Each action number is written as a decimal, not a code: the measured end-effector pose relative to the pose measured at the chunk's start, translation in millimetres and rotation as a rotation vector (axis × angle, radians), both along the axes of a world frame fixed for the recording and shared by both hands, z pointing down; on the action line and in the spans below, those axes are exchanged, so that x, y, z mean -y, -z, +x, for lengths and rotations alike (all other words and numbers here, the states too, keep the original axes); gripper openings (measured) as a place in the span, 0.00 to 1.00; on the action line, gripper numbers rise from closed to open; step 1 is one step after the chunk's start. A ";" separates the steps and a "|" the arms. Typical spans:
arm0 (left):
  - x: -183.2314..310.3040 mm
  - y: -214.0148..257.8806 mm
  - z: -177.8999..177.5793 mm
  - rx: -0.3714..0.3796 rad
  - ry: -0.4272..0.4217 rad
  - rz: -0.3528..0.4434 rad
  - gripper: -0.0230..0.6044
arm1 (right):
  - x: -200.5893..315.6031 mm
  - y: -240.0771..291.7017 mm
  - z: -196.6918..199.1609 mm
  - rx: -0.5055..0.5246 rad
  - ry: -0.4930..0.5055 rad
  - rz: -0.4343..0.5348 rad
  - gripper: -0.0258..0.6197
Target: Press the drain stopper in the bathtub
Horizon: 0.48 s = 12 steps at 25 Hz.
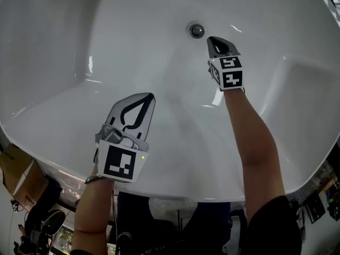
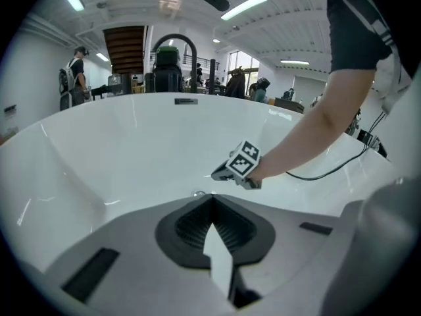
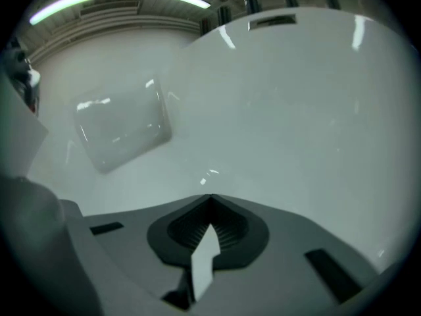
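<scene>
Holding your left hand-held gripper [image 1: 146, 101] over the bathtub's [image 1: 79, 62] near slope, you have its jaws together with nothing between them. Farther in, your right hand-held gripper [image 1: 214, 42], also closed and empty, points its tip just beside the drain stopper [image 1: 197, 31]. The stopper is a round metal disc set flat in the tub floor, facing up, with no long axis.

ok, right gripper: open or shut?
Shut, holding nothing: in its own view the right gripper has its fingers meeting at the tips, with nothing between them.
</scene>
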<state>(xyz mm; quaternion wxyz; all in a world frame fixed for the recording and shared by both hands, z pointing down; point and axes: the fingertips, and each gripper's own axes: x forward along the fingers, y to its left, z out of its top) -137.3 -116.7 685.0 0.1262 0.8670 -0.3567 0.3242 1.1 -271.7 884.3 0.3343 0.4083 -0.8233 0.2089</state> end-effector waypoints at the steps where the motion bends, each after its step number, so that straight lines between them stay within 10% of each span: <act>1: 1.5 10.2 4.6 -0.011 -0.003 0.025 0.05 | -9.9 21.2 8.4 0.036 -0.014 0.004 0.06; 12: -7.4 118.6 28.7 -0.209 0.183 -0.059 0.05 | -86.3 236.0 69.7 0.317 -0.183 0.052 0.06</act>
